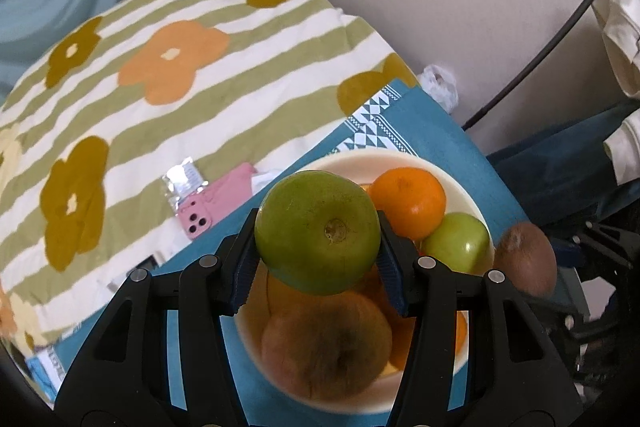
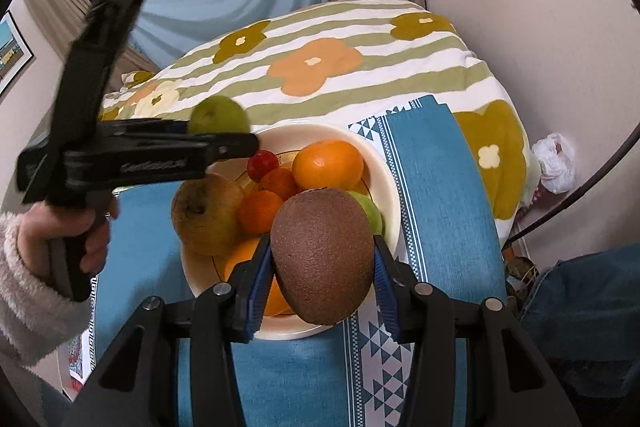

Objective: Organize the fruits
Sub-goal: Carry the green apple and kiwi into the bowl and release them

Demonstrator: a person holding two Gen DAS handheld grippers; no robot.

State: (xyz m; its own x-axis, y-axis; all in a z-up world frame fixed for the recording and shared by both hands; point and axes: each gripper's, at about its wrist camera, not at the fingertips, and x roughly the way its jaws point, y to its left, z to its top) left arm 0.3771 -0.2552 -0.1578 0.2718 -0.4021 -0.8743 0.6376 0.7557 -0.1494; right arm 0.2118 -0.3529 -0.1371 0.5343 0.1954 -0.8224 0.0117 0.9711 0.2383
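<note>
— Two grippers, each with fruit. From the left wrist view?
— The left gripper [image 1: 318, 247] clamps a round green apple [image 1: 317, 231] above the cream ceramic bowl [image 1: 460, 187], which stands on a blue woven cloth [image 1: 440, 131]. An orange [image 1: 408, 201] lies inside; the fruit below is blurred, perhaps a brownish apple [image 1: 326, 343].
— And the right wrist view?
— The right gripper [image 2: 322, 267] grips a fuzzy brown kiwi [image 2: 323, 254] over the bowl's near rim. A person's hand [image 2: 68, 227] holds the left gripper at the bowl's far left edge.
</note>
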